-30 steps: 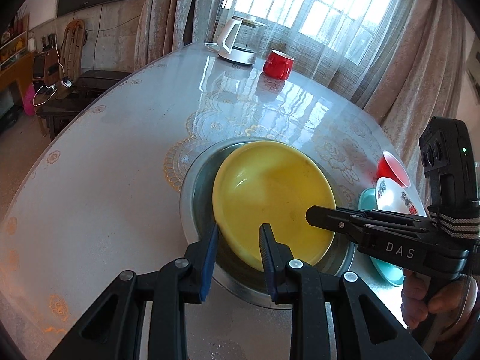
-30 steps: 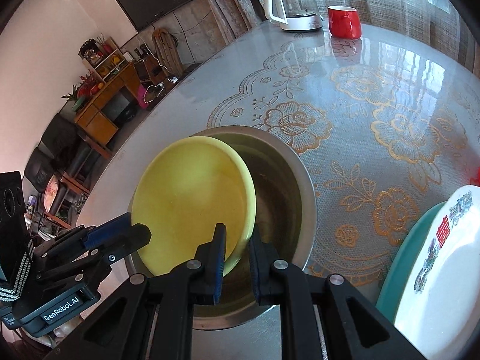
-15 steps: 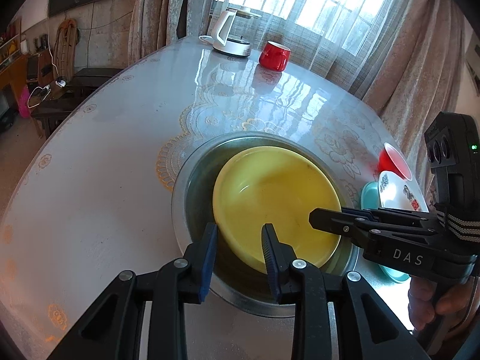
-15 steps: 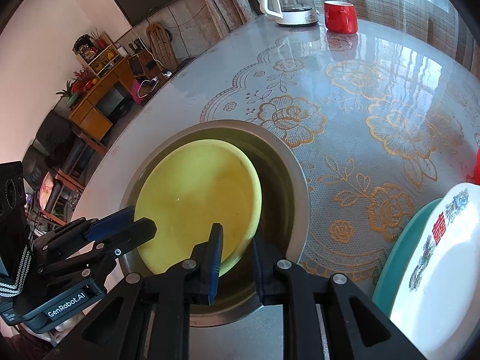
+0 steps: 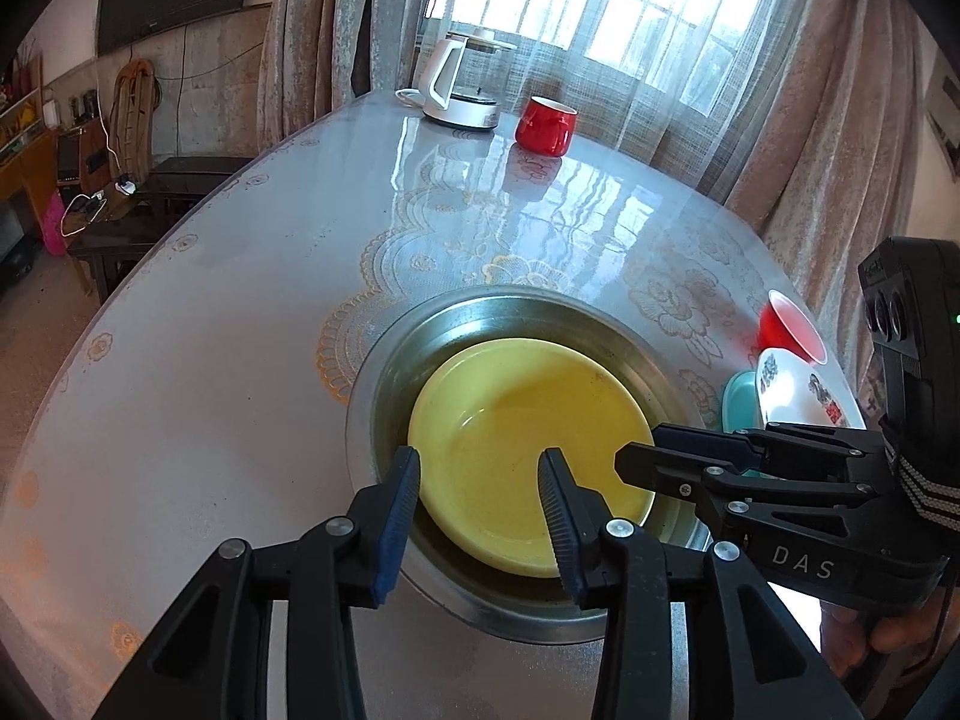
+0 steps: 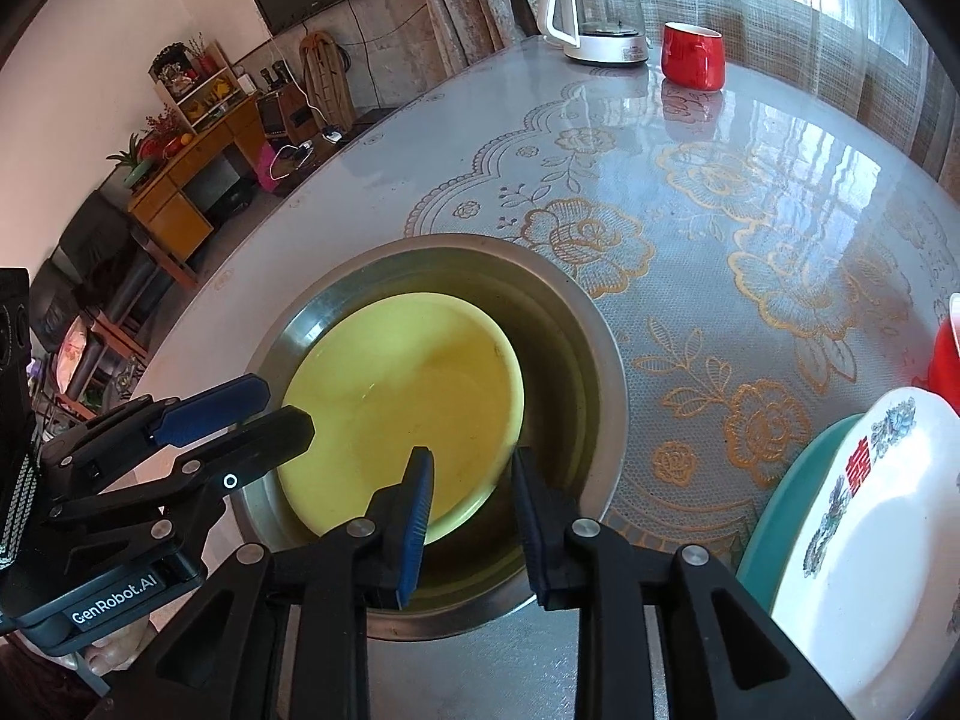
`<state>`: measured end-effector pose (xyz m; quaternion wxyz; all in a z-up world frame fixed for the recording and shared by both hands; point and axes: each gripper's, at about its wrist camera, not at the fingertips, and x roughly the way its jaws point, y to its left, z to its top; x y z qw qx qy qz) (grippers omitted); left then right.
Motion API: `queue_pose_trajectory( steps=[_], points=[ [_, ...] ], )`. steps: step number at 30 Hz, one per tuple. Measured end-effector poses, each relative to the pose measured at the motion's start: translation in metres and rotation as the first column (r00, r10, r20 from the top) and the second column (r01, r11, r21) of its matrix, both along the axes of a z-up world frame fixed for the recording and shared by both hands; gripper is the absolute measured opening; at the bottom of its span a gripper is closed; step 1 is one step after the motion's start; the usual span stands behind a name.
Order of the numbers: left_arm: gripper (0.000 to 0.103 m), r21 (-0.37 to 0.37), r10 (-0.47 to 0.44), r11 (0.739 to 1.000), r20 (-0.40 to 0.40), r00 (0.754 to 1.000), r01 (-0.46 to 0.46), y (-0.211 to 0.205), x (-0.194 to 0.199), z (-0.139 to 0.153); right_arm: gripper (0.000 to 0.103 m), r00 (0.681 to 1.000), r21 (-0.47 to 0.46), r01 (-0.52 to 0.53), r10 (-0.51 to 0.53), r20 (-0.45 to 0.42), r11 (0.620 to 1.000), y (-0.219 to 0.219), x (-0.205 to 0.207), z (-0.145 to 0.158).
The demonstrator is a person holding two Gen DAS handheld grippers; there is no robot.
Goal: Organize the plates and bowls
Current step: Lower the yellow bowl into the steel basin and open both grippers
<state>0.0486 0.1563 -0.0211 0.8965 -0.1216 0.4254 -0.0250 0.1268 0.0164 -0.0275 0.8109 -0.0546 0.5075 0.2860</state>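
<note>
Left wrist view: left tongs (image 5: 477, 501) spread wide, empty, over the near rim of the yellow plate (image 5: 516, 438), which lies flat in the steel basin (image 5: 384, 360) on the surface (image 5: 240, 300). Right tongs (image 5: 636, 459) to their right.

Right wrist view: right tongs (image 6: 471, 501) parted, empty, above the plate's (image 6: 396, 396) near edge. White bowl (image 6: 870, 552) on teal plate (image 6: 774, 528) sits right of them.

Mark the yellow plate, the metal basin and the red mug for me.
yellow plate (image 5: 516, 432), left wrist view, centre of its inner face.
metal basin (image 6: 576, 324), right wrist view, far inner wall below the rim.
red mug (image 6: 693, 57), right wrist view, middle of its side.
</note>
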Motion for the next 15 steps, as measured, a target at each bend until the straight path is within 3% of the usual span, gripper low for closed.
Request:
queue_pose_trajectory(
  steps=[4, 15],
  points=[
    [0.044, 0.017, 0.011, 1.000, 0.016, 1.000, -0.011, 0.000, -0.001, 0.003, 0.029, 0.999, 0.002, 0.029, -0.029, 0.032, 1.000, -0.006, -0.002, 0.005],
    [0.052, 0.071, 0.045, 0.996, 0.053, 0.998, -0.048, -0.007, -0.004, 0.009, 0.032, 0.985, 0.121, 0.099, -0.114, 0.126, 0.988, -0.029, -0.008, 0.021]
  ],
)
